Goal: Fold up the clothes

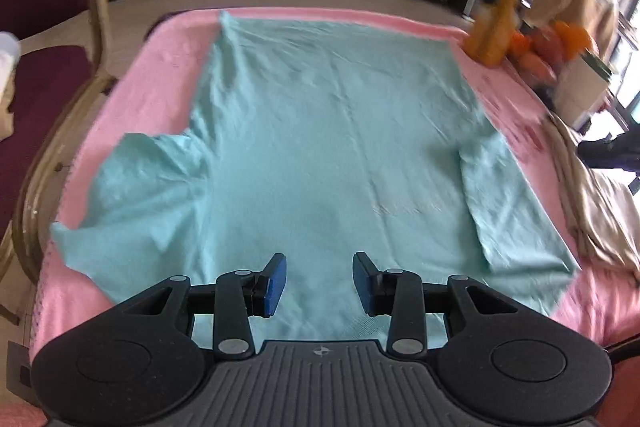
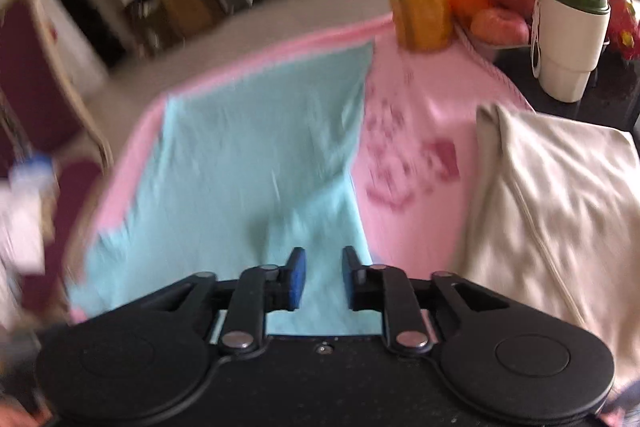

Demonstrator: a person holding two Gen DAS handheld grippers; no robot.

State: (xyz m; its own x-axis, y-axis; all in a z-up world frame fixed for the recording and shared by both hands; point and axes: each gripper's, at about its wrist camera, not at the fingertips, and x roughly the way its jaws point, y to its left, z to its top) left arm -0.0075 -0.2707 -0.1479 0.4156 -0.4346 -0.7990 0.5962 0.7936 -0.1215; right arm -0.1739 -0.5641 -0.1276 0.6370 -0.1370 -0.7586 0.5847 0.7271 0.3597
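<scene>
Your left gripper [image 1: 319, 283] hovers with its jaws wide apart and empty over the near edge of the teal shirt [image 1: 320, 131], spread flat on the pink cloth [image 1: 160, 75]. Your right gripper [image 2: 323, 277] is partly open and empty, over the shirt's right edge, beside a beige garment [image 2: 552, 211].

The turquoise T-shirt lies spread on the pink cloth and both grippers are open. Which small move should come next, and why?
Probably lower the left gripper onto the left sleeve to fold it inward. The T-shirt lies flat, that sleeve spreads outward, and the right gripper also holds nothing.
</scene>
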